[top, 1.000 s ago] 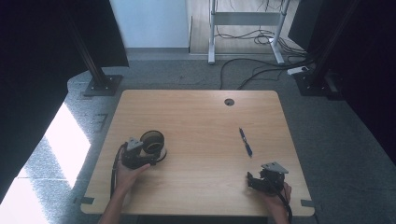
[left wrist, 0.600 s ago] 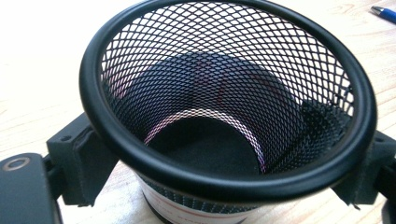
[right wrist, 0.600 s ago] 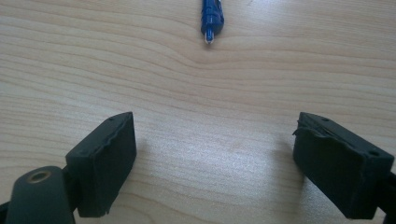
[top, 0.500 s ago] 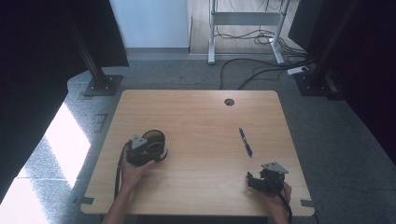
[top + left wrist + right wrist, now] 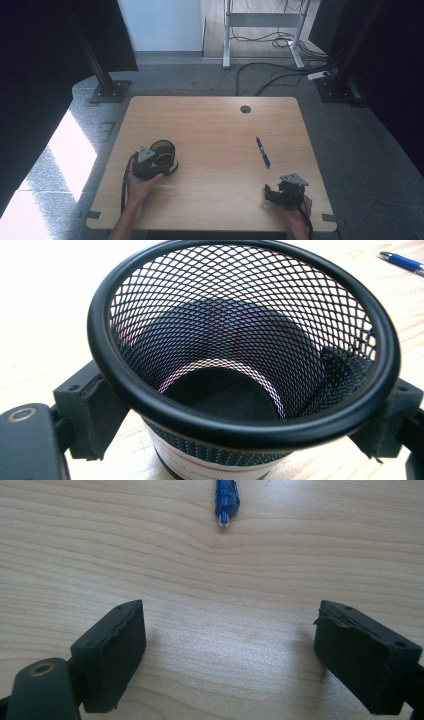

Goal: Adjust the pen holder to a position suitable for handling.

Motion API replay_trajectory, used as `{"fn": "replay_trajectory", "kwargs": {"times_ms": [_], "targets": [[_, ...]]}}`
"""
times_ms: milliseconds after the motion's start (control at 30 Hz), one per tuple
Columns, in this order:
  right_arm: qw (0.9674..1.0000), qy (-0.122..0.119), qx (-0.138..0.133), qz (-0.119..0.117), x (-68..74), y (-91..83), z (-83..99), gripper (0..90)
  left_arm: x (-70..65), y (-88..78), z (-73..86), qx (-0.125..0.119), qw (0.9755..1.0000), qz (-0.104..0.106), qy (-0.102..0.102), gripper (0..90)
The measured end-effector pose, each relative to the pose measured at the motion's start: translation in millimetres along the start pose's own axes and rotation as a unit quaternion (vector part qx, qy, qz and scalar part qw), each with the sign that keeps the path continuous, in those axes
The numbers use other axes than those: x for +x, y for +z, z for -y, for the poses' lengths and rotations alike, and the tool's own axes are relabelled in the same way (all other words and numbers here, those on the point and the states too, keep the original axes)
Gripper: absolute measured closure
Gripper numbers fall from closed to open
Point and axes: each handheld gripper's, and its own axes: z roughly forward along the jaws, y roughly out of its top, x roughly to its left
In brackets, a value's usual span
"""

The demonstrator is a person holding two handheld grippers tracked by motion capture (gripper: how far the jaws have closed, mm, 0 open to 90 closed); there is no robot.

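Black mesh makes up the one cup (image 5: pixel 164 152) on your wooden surface (image 5: pixel 210 130), and there is one blue pen (image 5: pixel 262 152) as well; you hold two tongs, one in each hand.

Since the earlier pictures your left tongs (image 5: pixel 159 162) and the cup have slid a little toward the middle of the surface, away from its left edge. Your right tongs (image 5: pixel 272 194) have stayed where they were, near the front right corner, and the pen has not moved.

Your left tongs are closed on the cup: in the left gripper view one jaw presses the mesh wall on each side, below the thick black rim (image 5: pixel 240 432), and the cup (image 5: pixel 240 350) stands upright with its mouth open toward the camera. A white band with red marks runs round its base; the marks are too cropped to read. Whether the cup's foot rests on the wood or is lifted just off it, you probably cannot tell from these views.

Your right tongs (image 5: pixel 230 650) stand wide open, with bare wood between the jaws. The pen's tip (image 5: pixel 226 500) lies ahead of them, apart from both jaws and pointing back toward the gap. In the left gripper view the pen (image 5: pixel 402 261) lies beyond the cup at the upper right, well apart from it.
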Motion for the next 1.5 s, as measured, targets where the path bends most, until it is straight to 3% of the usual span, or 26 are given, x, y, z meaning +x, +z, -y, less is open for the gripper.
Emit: {"fn": "replay_trajectory", "kwargs": {"times_ms": [533,867,1067,1267,1500], "targets": [[1.0000,0.002,0.001,0.000,-0.3,-0.1,0.0,12.7,-5.2,-24.5,-2.9,-0.023,0.9997,0.007,-0.007,10.8],[1.0000,0.002,0.000,0.000,-0.5,-0.1,0.0,12.8,-26.2,-35.1,-15.5,-0.037,0.9993,0.007,-0.009,10.9],[1.0000,0.003,0.000,0.000,-0.4,-0.2,0.1,12.9,-43.1,-34.0,-32.9,-0.031,0.9995,0.000,0.009,10.8],[1.0000,0.002,0.000,-0.001,-0.7,-0.3,0.1,13.1,-56.6,-32.0,-49.2,-0.036,0.9991,0.011,0.020,10.8],[1.0000,0.002,-0.001,0.000,-1.1,-0.4,0.2,13.9,-62.1,-26.7,-56.6,-0.038,0.9988,0.022,0.020,10.8]]}}
